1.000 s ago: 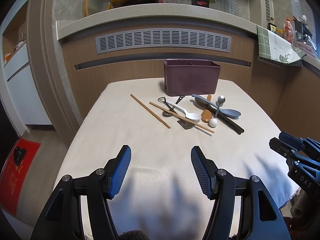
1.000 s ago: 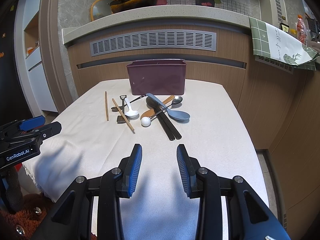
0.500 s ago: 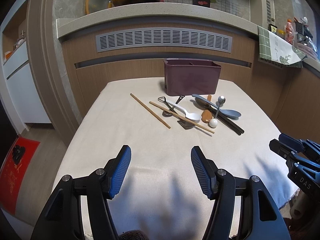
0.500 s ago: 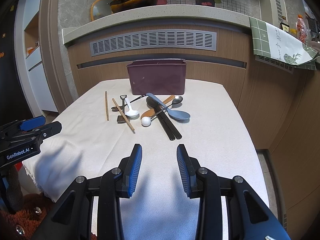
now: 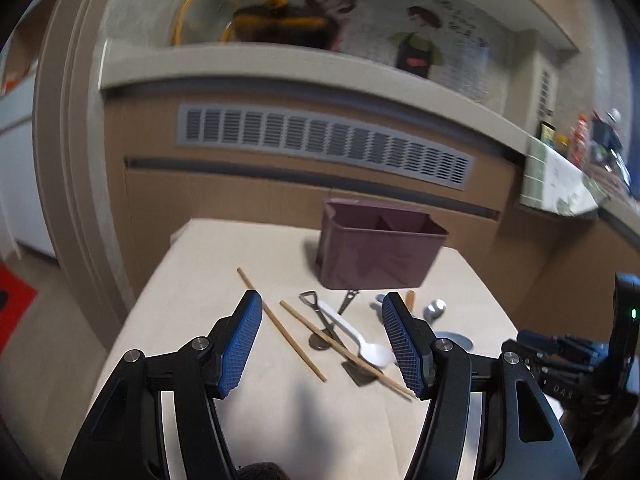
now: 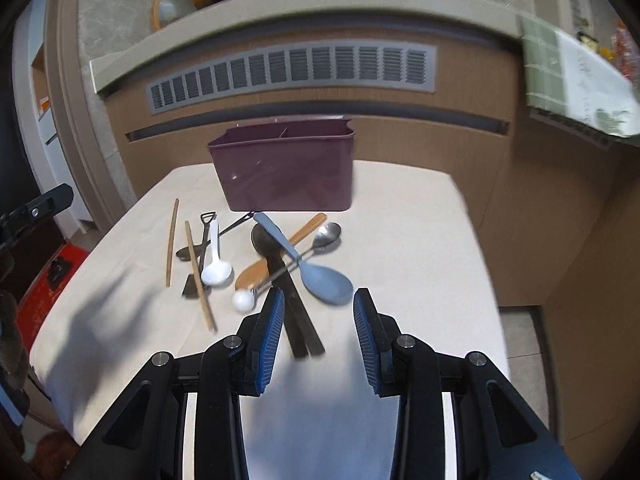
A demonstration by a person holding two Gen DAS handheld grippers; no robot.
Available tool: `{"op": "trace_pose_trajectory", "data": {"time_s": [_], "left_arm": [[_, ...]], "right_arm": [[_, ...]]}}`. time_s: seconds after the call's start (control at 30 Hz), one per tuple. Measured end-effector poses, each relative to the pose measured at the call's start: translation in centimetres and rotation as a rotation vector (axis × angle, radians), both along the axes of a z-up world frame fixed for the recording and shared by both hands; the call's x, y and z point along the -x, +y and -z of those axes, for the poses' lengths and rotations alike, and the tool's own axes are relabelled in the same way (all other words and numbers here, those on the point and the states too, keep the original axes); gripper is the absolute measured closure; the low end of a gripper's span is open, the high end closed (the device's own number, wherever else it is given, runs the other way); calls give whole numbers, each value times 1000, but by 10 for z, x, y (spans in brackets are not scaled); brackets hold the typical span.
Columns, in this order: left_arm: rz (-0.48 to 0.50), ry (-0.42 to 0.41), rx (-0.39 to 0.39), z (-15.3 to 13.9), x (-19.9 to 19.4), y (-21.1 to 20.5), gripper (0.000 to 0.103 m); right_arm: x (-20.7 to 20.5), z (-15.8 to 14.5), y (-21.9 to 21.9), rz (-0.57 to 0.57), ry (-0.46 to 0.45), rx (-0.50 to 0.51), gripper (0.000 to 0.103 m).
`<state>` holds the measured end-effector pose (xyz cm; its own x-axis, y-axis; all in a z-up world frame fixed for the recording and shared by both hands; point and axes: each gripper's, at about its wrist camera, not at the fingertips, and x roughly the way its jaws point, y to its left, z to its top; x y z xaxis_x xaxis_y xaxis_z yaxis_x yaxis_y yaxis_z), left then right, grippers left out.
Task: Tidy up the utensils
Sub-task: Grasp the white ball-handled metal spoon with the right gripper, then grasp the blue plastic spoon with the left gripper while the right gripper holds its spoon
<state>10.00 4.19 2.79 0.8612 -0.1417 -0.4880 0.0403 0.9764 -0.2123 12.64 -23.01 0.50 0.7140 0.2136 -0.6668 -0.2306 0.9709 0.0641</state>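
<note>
Both empty: left hand-held gripper [image 5: 322, 344] spread wide over the wooden chopsticks [image 5: 280, 326] and white spoon [image 5: 362, 338]; right hand-held gripper [image 6: 318, 334] part open, near the black chopsticks [image 6: 298, 320] and blue rice paddle [image 6: 320, 276]. All utensils lie loose on the counter [image 6: 400, 216], near side of the maroon caddy [image 6: 286, 168]. Risks: pile is crisscrossed, so lifting one likely drags others w/ it; thin sticks may roll or slip from the pads; cloth could bunch.

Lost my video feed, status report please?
Both grippers, left and right, open, empty. Utensils piled loose before purple caddy; blue spoon crosses others. Path unobstructed.
</note>
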Motion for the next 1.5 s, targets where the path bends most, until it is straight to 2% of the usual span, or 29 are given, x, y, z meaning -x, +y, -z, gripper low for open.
{"op": "trace_pose_trajectory", "data": {"time_s": [0.17,0.23,0.3,0.53,0.6,0.7,0.83,0.97,1.1,1.3,1.5], "left_arm": [[-100,90,-45,26,-38,25,40],[-113,108,-35,36,-45,31,40],[-127,111,-23,43,-49,35,40],[-139,137,17,51,-61,32,40],[-139,157,30,54,-62,30,40],[-130,185,34,58,-61,28,40],[-98,219,7,63,-64,18,40],[0,271,-20,67,-71,-7,40],[97,295,-8,65,-78,-34,40],[153,310,-38,62,-89,-65,40],[113,328,-83,77,-83,-47,40]], "right_arm": [[-27,21,29,-151,50,13,70],[-30,36,46,-198,85,3,75],[-33,46,60,-199,101,22,80],[-47,69,93,-115,143,146,81],[-46,66,89,-113,139,133,83],[-43,53,77,-117,83,119,83],[-41,13,46,-75,-24,54,83],[-46,-22,19,-30,-103,-8,83],[-48,-42,-6,0,-146,-39,83],[-40,-44,-33,35,-154,-58,83],[-33,-27,-49,56,-119,-78,83]]}}
